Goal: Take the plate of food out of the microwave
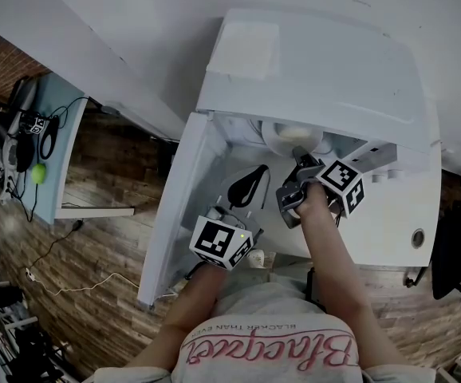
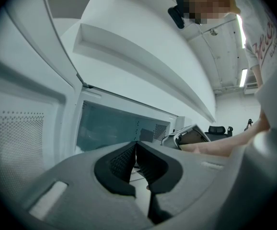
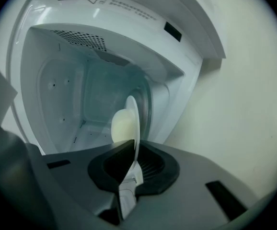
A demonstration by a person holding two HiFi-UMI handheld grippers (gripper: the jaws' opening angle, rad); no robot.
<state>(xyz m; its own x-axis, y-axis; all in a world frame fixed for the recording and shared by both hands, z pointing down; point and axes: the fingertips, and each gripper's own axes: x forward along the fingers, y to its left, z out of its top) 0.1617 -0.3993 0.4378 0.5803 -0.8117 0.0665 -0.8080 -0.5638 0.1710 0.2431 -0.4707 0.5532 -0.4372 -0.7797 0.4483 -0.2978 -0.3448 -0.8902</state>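
Note:
The white microwave (image 1: pixel 310 70) stands with its door (image 1: pixel 175 206) swung open to the left. Inside, a white plate (image 1: pixel 293 138) carries a pale mound of food (image 3: pixel 120 126). In the right gripper view the plate (image 3: pixel 132 114) shows edge-on, its rim between the two pads. My right gripper (image 1: pixel 298 166) reaches into the cavity (image 3: pixel 71 95) and is shut on that rim (image 3: pixel 131 164). My left gripper (image 1: pixel 254 175) hovers in front of the opening beside the door, its jaws (image 2: pixel 136 157) shut with nothing between them.
The microwave sits on a white counter (image 1: pixel 390 222). A light blue desk (image 1: pixel 59 134) with cables and a green ball (image 1: pixel 38 174) stands at the left over a wooden floor. A black chair (image 1: pixel 458 254) is at the right edge.

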